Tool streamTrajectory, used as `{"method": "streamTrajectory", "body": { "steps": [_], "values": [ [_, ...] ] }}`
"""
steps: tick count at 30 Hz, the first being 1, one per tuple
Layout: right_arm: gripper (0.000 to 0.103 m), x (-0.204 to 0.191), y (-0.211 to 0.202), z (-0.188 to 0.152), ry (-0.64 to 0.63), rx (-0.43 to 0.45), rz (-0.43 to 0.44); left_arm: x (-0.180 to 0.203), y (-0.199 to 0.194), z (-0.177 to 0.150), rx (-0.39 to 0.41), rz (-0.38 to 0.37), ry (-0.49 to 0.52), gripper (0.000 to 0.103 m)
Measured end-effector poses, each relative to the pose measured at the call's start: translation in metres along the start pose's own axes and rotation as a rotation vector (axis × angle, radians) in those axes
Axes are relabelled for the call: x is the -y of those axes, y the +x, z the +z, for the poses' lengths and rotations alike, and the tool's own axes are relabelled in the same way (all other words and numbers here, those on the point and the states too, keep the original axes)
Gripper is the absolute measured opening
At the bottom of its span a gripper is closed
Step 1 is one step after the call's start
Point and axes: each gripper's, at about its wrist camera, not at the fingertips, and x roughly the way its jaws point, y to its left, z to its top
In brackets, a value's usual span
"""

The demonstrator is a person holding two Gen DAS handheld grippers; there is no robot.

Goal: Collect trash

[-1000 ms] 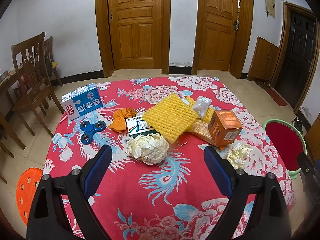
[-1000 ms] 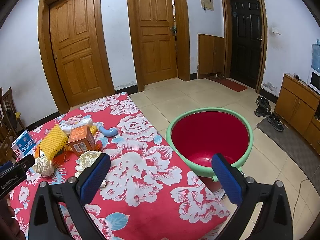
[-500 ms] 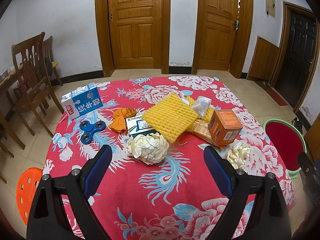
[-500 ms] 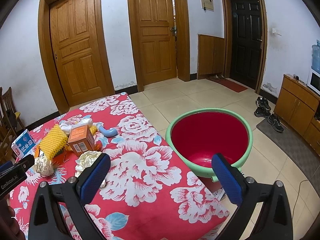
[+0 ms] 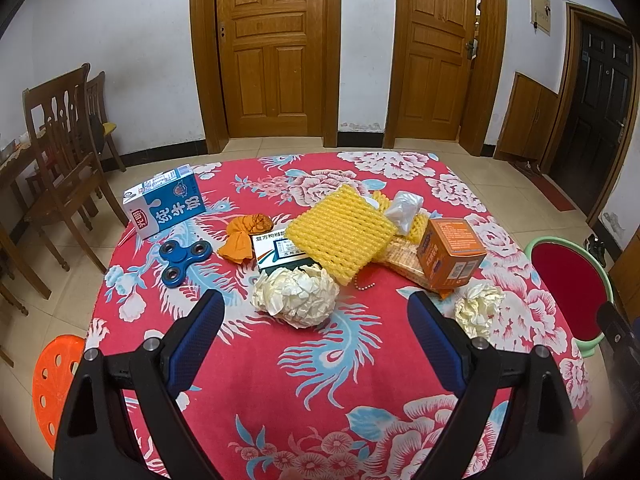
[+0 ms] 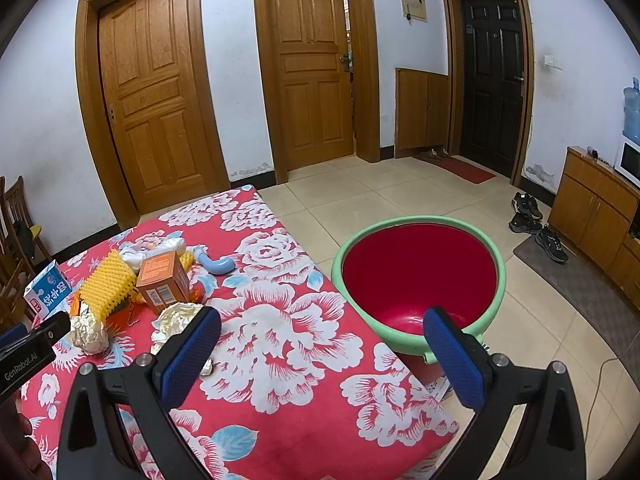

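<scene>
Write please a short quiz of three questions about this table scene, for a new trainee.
1. True or false: the left gripper is shut on the big paper ball.
2. Which thing lies partly on the white medicine box?
A. the milk carton
B. the yellow foam net
C. the blue fidget spinner
3. Fill in: the red basin with the green rim stands on the ____, beside the table.

Key:
1. False; its jaws are open and the ball lies apart, ahead of them.
2. B
3. floor
</scene>
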Motion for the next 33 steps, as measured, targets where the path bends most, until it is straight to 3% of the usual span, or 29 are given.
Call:
{"method": "streamTrajectory", "body": {
  "steps": [33],
  "values": [
    [0.103, -0.0011, 0.0010, -0.0014, 0.006, -0.010, 0.009, 0.0015, 0.0006, -0.0014, -0.005, 0.002, 0.002, 0.093]
  ]
}}
